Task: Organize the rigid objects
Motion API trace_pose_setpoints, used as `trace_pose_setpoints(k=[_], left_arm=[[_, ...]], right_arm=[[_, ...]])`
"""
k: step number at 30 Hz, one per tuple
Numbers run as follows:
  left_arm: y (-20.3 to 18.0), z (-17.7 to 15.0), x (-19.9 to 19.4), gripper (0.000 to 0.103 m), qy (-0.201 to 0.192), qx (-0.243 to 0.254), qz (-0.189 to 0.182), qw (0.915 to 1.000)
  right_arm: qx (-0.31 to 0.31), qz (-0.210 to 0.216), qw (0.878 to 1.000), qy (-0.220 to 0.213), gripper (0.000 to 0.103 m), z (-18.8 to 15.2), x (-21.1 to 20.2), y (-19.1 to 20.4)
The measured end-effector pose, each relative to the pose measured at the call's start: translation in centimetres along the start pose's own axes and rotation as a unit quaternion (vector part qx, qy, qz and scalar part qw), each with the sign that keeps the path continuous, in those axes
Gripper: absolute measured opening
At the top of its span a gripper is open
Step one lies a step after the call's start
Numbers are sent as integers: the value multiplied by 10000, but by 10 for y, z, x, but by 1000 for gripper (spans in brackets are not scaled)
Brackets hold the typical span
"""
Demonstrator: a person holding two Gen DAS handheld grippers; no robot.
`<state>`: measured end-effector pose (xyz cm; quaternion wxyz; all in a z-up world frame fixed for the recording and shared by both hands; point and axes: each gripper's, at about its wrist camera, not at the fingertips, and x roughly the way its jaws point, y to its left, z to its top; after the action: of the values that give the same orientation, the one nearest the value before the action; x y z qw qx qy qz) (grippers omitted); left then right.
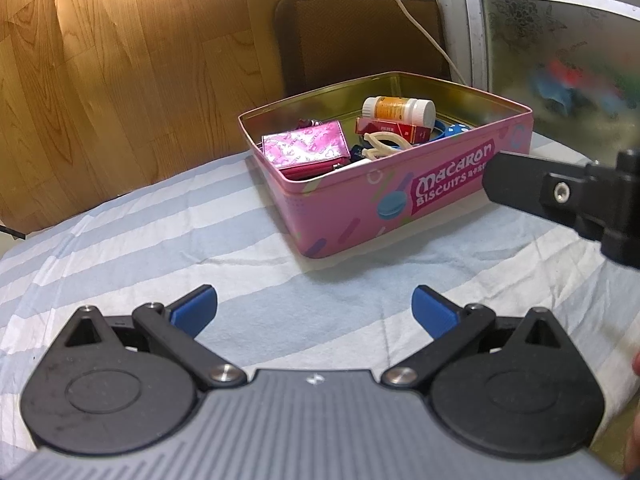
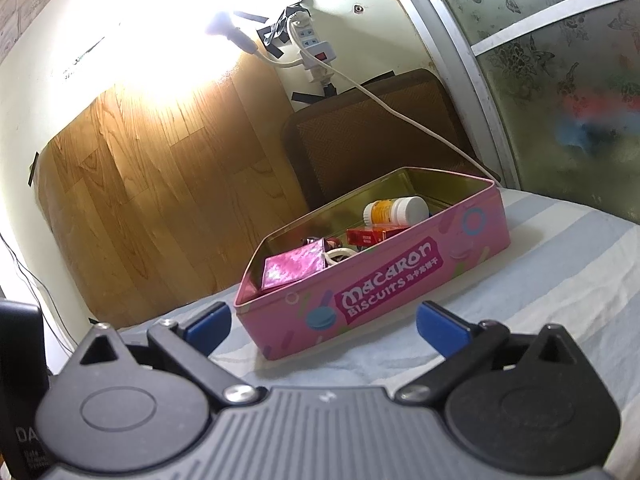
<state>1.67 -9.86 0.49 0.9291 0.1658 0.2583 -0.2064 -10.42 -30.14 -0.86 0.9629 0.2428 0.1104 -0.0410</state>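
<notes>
An open pink "Macaron Biscuits" tin [image 1: 400, 208] stands on the striped cloth, also in the right wrist view [image 2: 400, 280]. Inside lie a shiny pink wallet [image 1: 306, 148], a white pill bottle [image 1: 400, 109] on its side, a red box [image 1: 396, 128], a cream clip [image 1: 384, 145] and blue items [image 1: 454, 130]. My left gripper [image 1: 315, 312] is open and empty, held over bare cloth short of the tin. My right gripper [image 2: 323, 326] is open and empty, close to the tin's near wall. Part of the right gripper's body shows at the right of the left wrist view [image 1: 568, 196].
The striped blue and white cloth [image 1: 160, 248] covers the surface. A brown chair back [image 1: 360, 32] stands behind the tin. A wood panel [image 1: 120, 80] is at the left, a frosted glass door [image 1: 560, 40] at the right. A power strip [image 2: 314, 46] and white cable [image 2: 400, 114] hang on the wall.
</notes>
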Motion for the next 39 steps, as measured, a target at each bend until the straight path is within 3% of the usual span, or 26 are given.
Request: trace_pose_setpoints(k=[39], left_arm=[[0, -4, 3, 103, 50, -27, -132, 9999]], right_arm=[[-9, -32, 10000, 26, 103, -3, 2, 0]])
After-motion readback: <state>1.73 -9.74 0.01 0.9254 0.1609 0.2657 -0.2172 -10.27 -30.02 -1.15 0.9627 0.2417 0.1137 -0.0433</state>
